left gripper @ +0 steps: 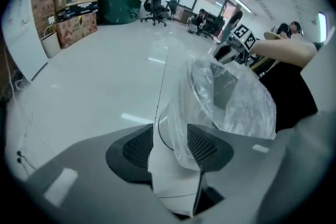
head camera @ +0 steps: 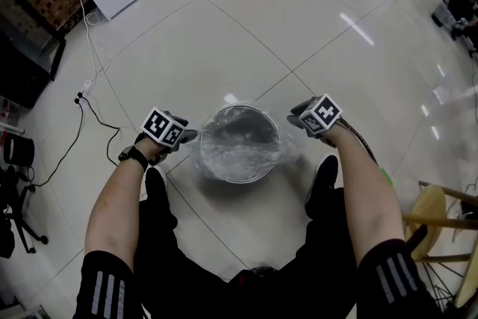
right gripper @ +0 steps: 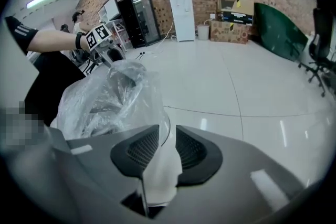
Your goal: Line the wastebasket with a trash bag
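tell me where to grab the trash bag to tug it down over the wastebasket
Best pinch the trash bag by the loose film hanging outside the wastebasket rim, coming from the outer side, angled down; it bunches slack there, clear of the rim.

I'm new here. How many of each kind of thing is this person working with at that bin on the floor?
left tongs and right tongs: 2
wastebasket: 1
trash bag, clear, draped in and over the basket: 1
Total: 4
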`<state>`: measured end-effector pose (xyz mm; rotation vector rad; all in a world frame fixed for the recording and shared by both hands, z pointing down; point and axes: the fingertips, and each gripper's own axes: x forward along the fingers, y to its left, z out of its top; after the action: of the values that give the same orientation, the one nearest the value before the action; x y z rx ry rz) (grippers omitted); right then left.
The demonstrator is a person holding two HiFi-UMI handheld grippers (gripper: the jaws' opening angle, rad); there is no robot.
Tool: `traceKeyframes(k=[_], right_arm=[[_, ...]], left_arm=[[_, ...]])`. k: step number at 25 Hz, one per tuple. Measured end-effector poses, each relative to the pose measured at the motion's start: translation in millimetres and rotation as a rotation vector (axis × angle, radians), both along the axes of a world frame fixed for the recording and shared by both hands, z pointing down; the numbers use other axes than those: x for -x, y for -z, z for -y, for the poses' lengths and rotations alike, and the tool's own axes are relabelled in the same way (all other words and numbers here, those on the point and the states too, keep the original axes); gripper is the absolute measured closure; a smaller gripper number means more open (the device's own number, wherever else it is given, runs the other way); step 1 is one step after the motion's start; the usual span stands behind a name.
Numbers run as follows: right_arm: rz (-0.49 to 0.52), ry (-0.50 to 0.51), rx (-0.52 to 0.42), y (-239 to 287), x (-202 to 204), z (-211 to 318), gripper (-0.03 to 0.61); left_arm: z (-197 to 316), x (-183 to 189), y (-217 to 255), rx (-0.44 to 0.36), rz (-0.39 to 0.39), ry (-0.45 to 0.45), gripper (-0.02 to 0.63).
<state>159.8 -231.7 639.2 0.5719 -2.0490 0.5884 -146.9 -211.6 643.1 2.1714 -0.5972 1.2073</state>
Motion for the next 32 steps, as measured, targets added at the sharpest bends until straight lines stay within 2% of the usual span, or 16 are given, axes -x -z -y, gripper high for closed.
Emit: traceKeyframes(k=[2, 5, 7, 8, 10, 13, 15, 17, 21, 24, 26, 27, 29, 32], right_arm=[[-0.012, 0.013, -0.053, 11, 1, 5, 0.466], [-0.005, 0.03, -0.138, 39, 9, 12, 0.466], [0.022, 0.07, -0.176, 62, 22, 8, 0.466], [0.045, 0.104, -0.183, 74, 32, 2, 0.466], [0.088, 0.198, -0.172, 94, 51, -19, 0.461], [0.085, 0.353, -0.102, 104, 69, -64, 0.439], [0.043, 0.428, -0.053, 98, 70, -89, 0.419], [-0.015, 0.484, -0.01, 85, 65, -108, 0.413], [-0.106, 0.546, 0.023, 61, 56, -124, 0.413], [-0.122, 0.559, 0.028, 54, 55, -126, 0.42], [-0.126, 0.582, 0.043, 54, 55, -131, 0.464], [-0.125, 0.597, 0.049, 55, 57, -133, 0.493], [-0.113, 0.627, 0.046, 63, 62, -136, 0.55], [-0.09, 0.657, 0.032, 82, 64, -136, 0.567]], left_arm=[[3, 2, 6, -0.026, -0.019, 0.018, 0.413], [16, 10, 29, -0.12, -0.035, 0.038, 0.413], [19, 8, 51, -0.172, -0.074, 0.026, 0.414], [13, 2, 62, -0.182, -0.094, -0.011, 0.414], [-10, -13, 79, -0.187, -0.106, -0.142, 0.416], [-55, -31, 88, -0.175, -0.04, -0.353, 0.416], [-78, -33, 78, -0.167, 0.039, -0.45, 0.411], [-91, -32, 64, -0.163, 0.112, -0.517, 0.396], [-100, -37, 52, -0.172, 0.185, -0.58, 0.397], [-94, -40, 50, -0.191, 0.211, -0.597, 0.471], [-92, -43, 50, -0.191, 0.213, -0.608, 0.542], [-93, -46, 53, -0.19, 0.198, -0.618, 0.602], [-97, -51, 62, -0.183, 0.157, -0.635, 0.62], [-96, -53, 81, -0.193, 0.107, -0.645, 0.62]])
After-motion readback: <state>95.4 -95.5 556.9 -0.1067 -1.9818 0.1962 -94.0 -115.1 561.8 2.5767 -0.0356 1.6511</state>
